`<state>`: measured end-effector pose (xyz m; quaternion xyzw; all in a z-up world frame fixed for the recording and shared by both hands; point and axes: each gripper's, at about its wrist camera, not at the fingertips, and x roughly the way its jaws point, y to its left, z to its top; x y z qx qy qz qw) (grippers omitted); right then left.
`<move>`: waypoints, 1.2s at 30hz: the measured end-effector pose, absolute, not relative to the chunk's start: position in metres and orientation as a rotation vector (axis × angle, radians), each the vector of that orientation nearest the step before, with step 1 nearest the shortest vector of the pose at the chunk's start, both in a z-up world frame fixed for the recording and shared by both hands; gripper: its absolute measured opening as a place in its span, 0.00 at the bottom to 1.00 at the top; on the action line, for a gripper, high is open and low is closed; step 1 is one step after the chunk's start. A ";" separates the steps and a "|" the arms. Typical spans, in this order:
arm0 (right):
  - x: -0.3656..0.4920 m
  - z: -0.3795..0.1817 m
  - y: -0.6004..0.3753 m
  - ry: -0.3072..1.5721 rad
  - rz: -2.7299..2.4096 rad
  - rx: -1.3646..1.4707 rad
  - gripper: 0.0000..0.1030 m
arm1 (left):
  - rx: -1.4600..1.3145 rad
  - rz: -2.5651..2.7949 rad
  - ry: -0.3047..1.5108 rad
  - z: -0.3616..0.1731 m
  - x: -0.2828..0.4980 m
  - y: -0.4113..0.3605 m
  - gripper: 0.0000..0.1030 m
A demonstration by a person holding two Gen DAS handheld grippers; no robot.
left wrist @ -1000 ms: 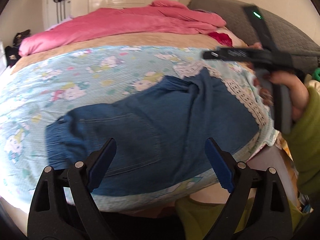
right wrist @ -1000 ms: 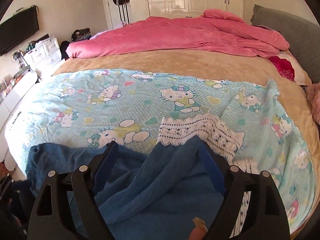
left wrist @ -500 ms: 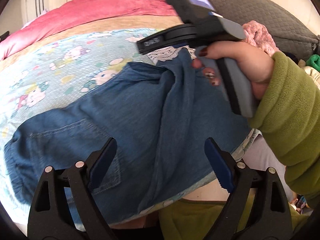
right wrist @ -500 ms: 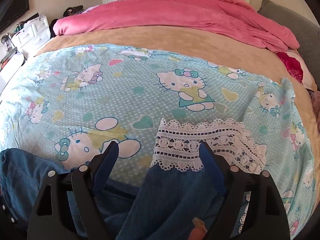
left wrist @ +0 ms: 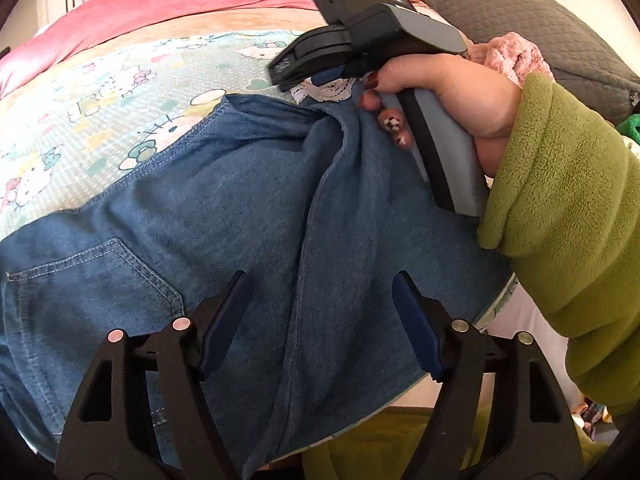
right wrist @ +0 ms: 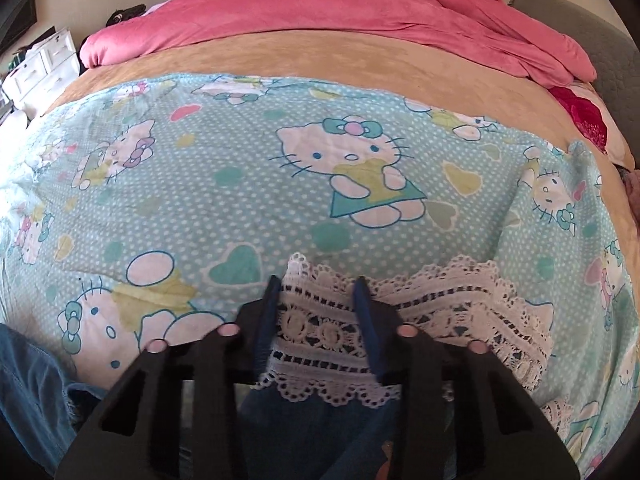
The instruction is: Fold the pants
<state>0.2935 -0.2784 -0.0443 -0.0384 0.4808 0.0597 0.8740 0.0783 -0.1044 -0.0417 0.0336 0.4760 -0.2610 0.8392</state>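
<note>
Blue denim pants (left wrist: 240, 216) with white lace hems lie on the cartoon-print sheet (left wrist: 120, 92) at the bed's near edge; a back pocket faces up at the left. My left gripper (left wrist: 320, 312) is open and hovers above a long fold in the denim. My right gripper (right wrist: 318, 312) has its jaws narrowed on the white lace hem (right wrist: 332, 340) of a pant leg. The right gripper also shows in the left wrist view (left wrist: 320, 76), held by a hand in a green sleeve.
A pink duvet (right wrist: 340, 12) is bunched at the far side on a tan blanket (right wrist: 300, 60). A grey headboard (left wrist: 520, 12) and a pink fluffy item (left wrist: 512, 56) are at the right. White drawers (right wrist: 40, 64) stand left of the bed.
The right gripper moved forward to the lace hem and its jaws closed in on it. The left gripper moved closer to the denim and stayed open.
</note>
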 end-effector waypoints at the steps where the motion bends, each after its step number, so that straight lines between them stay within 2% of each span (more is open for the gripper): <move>1: 0.292 -0.042 -0.283 0.996 0.138 -0.051 0.22 | 0.069 -0.552 1.006 -0.041 0.079 -0.103 0.64; 2: 0.290 -0.039 -0.288 0.991 0.145 -0.022 0.16 | 0.066 -0.550 1.004 -0.040 0.079 -0.103 0.64; 5: 0.280 -0.024 -0.301 0.954 0.159 0.031 0.13 | 0.059 -0.549 1.002 -0.042 0.081 -0.100 0.64; 21: 0.209 0.060 -0.395 0.781 0.131 0.196 0.13 | 0.066 -0.527 0.967 -0.041 0.078 -0.097 0.63; 22: 0.203 0.064 -0.401 0.774 0.127 0.203 0.13 | 0.071 -0.522 0.963 -0.040 0.077 -0.097 0.60; 23: 0.198 0.065 -0.405 0.771 0.124 0.205 0.13 | 0.075 -0.520 0.961 -0.039 0.077 -0.097 0.45; 25: 0.187 0.067 -0.414 0.767 0.111 0.213 0.13 | 0.072 -0.524 0.954 -0.036 0.076 -0.093 0.10; 26: 0.182 0.066 -0.418 0.769 0.107 0.220 0.13 | 0.068 -0.526 0.950 -0.033 0.077 -0.091 0.05; 27: 0.177 0.065 -0.420 0.771 0.105 0.225 0.13 | 0.065 -0.527 0.942 -0.029 0.077 -0.088 0.02; 36: 0.106 0.047 -0.454 0.799 0.081 0.292 0.13 | 0.061 -0.514 0.907 -0.017 0.068 -0.069 0.00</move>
